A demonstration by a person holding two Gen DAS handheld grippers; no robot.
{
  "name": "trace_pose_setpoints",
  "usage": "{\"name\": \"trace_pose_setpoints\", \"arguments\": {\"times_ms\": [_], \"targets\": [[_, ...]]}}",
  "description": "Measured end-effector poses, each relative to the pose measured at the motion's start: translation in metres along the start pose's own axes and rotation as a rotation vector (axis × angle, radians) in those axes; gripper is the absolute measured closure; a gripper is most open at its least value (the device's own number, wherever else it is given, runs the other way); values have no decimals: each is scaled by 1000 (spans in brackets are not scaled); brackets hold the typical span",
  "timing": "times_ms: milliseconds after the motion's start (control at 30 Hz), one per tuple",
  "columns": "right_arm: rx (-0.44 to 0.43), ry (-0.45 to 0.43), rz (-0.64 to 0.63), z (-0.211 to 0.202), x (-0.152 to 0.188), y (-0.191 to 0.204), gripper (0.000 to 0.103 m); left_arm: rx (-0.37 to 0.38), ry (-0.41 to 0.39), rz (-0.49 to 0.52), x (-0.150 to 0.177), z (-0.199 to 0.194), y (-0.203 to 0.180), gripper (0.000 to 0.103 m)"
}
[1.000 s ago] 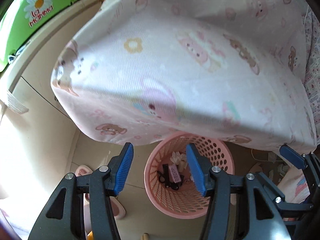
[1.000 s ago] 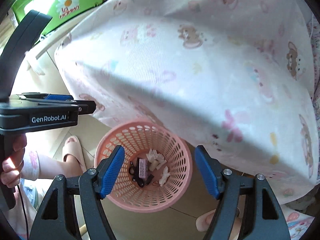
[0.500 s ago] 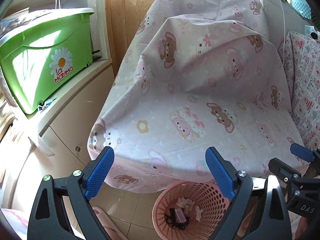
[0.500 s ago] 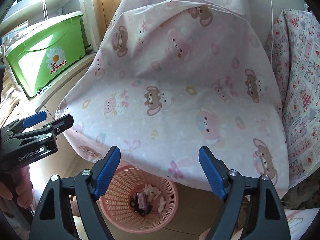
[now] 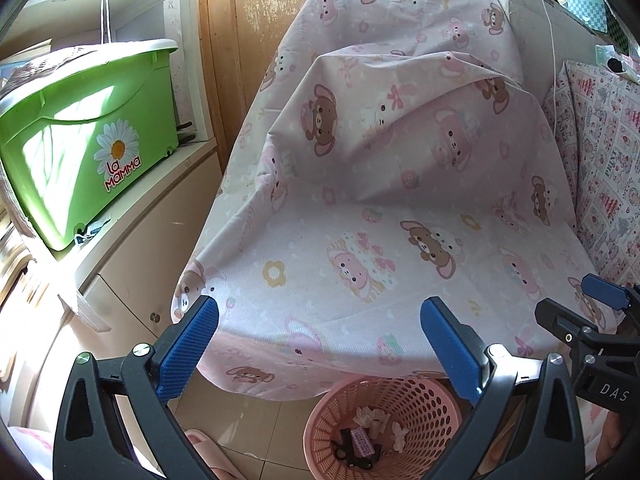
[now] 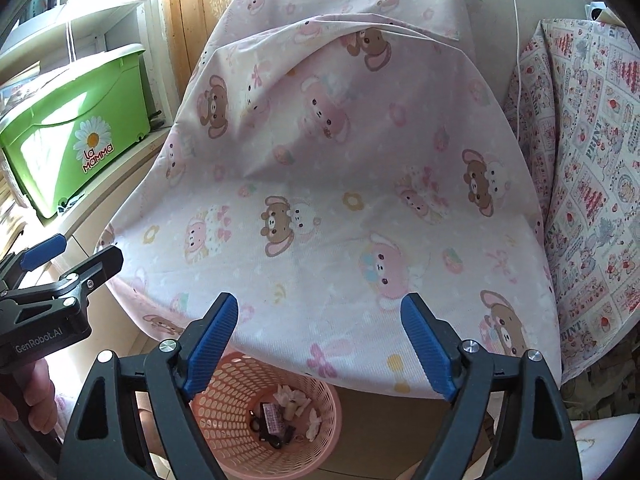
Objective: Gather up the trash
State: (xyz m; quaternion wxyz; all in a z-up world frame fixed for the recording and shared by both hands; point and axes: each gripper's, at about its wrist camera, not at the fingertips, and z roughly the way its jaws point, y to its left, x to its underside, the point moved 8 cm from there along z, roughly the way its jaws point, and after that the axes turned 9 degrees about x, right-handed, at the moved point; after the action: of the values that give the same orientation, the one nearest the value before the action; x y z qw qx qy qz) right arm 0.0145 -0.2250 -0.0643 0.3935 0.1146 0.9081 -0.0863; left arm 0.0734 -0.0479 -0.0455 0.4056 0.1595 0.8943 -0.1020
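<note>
The left gripper [image 5: 318, 342] is spreading its blue-padded jaws further apart, with nothing between them, and the right gripper [image 6: 318, 344] also stands wide with nothing held, both angled down over the front edge of a draped seat. Below them on the tiled floor stands the pink perforated basket [image 5: 424, 404], partly tucked under the overhanging cloth; in it lies the collected trash [image 5: 366, 436], crumpled white tissue scraps beside a small pink-and-black wrapper and some dark bits at the bottom. In the right wrist view the same basket [image 6: 240, 420] sits between and beneath the two jaws. Above it hangs the pink sheet [image 5: 400, 200] printed with bears and bunnies, covering the seat and its back. To the left a green storage box [image 5: 80, 132] with a daisy label rests on a pale cabinet [image 5: 132, 240]. On the right lies a patterned quilt [image 5: 600, 168]. A hand [image 6: 36, 396] grips the left tool's handle at the lower left of the right wrist view.
</note>
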Motion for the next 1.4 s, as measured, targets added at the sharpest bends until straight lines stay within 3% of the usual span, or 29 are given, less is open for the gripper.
{"name": "trace_pose_setpoints", "arguments": {"times_ms": [1400], "targets": [[24,-24,-15,-1,-4,-4,18,-20,-16,35,-1,0,-1,2]]}}
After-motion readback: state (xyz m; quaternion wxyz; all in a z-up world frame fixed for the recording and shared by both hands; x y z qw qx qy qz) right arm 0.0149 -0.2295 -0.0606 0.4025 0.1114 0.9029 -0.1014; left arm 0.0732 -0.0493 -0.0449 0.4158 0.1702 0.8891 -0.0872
